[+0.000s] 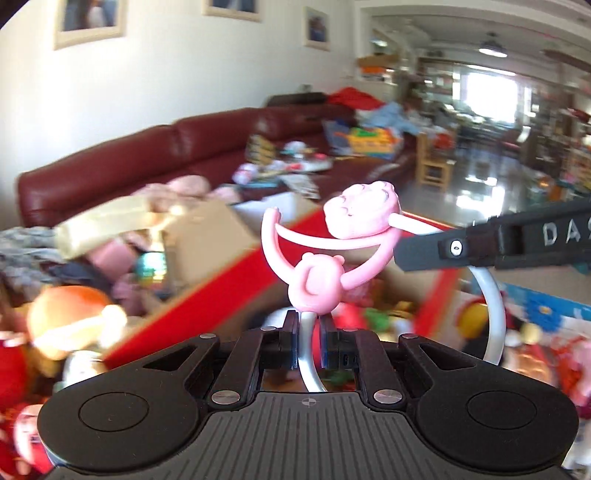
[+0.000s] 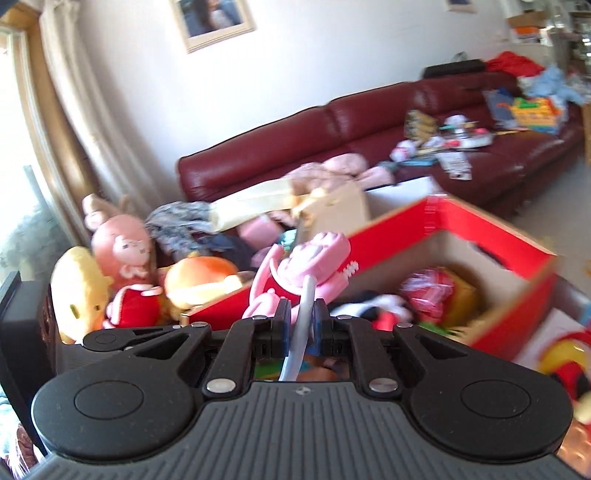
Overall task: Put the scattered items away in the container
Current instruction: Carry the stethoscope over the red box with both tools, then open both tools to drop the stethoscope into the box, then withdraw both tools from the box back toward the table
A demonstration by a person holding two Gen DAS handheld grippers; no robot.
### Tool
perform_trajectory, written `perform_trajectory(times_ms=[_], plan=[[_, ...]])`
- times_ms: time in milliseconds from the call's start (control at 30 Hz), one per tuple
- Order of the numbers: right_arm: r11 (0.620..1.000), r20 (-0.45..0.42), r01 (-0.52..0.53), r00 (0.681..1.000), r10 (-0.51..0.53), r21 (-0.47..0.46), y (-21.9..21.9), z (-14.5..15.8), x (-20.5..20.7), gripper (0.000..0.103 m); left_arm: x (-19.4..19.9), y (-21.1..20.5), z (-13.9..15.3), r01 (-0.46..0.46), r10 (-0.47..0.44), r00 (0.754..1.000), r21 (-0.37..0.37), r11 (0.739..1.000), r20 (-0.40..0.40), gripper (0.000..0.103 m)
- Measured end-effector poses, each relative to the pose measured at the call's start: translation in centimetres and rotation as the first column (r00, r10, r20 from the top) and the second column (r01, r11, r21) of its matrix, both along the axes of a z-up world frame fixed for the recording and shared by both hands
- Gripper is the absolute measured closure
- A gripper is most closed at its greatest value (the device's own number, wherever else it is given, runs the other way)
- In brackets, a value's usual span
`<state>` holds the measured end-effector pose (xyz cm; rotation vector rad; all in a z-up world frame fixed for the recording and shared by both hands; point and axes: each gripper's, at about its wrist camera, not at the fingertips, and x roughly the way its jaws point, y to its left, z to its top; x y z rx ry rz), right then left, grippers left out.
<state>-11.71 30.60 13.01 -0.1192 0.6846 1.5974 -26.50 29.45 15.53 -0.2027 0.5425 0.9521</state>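
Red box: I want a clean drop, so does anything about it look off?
The red box sits tilted, open top already holding toys. Both grippers, left and right, clamp one silver hoop carrying a pink toy, held above the box.

Black hand-held gripper (image 1: 308, 343), silver screws

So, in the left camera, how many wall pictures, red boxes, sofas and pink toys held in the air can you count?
Wall pictures: 3
Red box: 1
Sofa: 1
Pink toy: 1
Total: 6
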Motion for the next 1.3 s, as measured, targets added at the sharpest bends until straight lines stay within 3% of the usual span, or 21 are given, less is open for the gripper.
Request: perform_trajectory(times_ms=[67,100,133,167,200,267,300,633,1033,1300], plan=[[0.999,0.004,-0.033,0.999,0.033,-0.014,1.6,-0.4,-1.3,0.083,-1.3,1.1,0.3,-0.047,0.047,0.999,0.007,0.999,-0.009,0.093],[0.999,0.014,-0.039,0.999,0.04,-0.024,2.3,-0.7,-1.7,0.07,-2.1,1.7,0.2,-0.065,0.065,0.998,0.005,0.998,-0.016,0.078],[0.998,0.026,-0.042,0.999,0.043,-0.037,2.9,-1.2,-2.3,0.032,-2.6,2.2,0.2,-0.079,0.079,0.996,-0.002,0.997,-0.028,0.07],[0.998,0.041,-0.037,0.998,0.039,-0.051,3.2,-1.6,-2.6,0.016,-3.1,2.6,-0.1,-0.105,0.105,0.994,-0.007,0.994,-0.044,0.055],[0.998,0.055,-0.023,0.998,0.026,-0.055,3.2,-1.9,-2.7,0.004,-3.6,2.9,-0.3,-0.139,0.138,0.989,-0.005,0.99,-0.053,0.033],[0.998,0.066,-0.013,0.998,0.018,-0.068,3.0,-2.5,-2.6,0.006,-4.3,3.4,-0.7,-0.185,0.185,0.981,-0.001,0.983,-0.058,0.012],[0.997,0.061,-0.012,0.998,0.017,-0.08,2.9,-2.7,-2.4,0.006,-4.6,3.2,-0.9,-0.191,0.19,0.98,-0.003,0.982,-0.057,0.009],[0.981,-0.019,0.11,0.993,-0.115,-0.157,0.0,-3.5,1.6,0.004,-1.0,2.2,-1.9,-0.099,0.097,0.992,-0.019,0.995,-0.077,0.002],[0.975,-0.07,0.148,0.984,-0.161,-0.167,-4.8,-2.7,5.2,0.002,2.4,0.0,-2.0,-0.004,0.006,0.994,0.017,1.0,-0.105,0.001],[0.948,-0.081,0.259,0.957,-0.277,-0.185,-9.5,-3.3,8.9,0.002,5.6,-2.9,-2.0,0.108,-0.102,0.987,0.043,0.993,-0.123,0.0]])
